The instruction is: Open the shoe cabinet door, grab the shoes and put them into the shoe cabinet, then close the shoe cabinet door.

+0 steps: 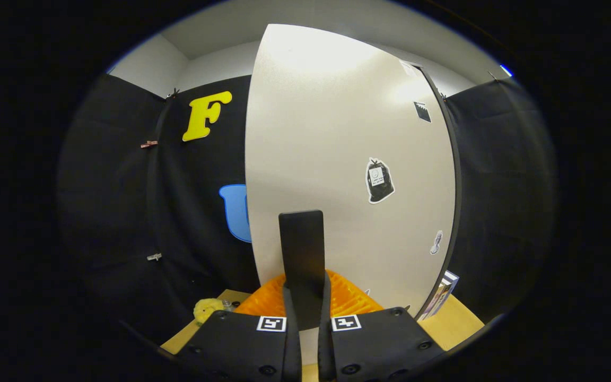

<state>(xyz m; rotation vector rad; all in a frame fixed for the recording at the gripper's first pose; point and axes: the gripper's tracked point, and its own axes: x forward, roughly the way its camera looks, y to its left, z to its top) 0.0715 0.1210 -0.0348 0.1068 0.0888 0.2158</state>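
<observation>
The gripper (305, 313) has its two fingers drawn close together, and a dark flat upright piece (301, 254) stands out of the narrow gap between them. It looks like the door's handle, pinched from both sides, though the contact itself sits low in the gap and is hard to confirm.

Straight ahead at twelve o'clock, the white cabinet door (337, 148) rises tall and close. Its long axis runs vertical, and the handle lies along that same axis, so the fingers straddle it side to side. The door's near edge falls at about eleven o'clock, its far edge sweeps round to two o'clock, where a dark seam borders it. A sticker (379, 180) sits on the panel at one o'clock.

Just beyond the fingers, low against the door, an orange ribbed thing (348, 300) shows; what it is I cannot tell. A yellow soft lump (207, 309) lies at eight o'clock on the wooden surface (456, 321).

My reading: the door step is in hand, and the swing depends on which vertical edge carries the hinges.
</observation>
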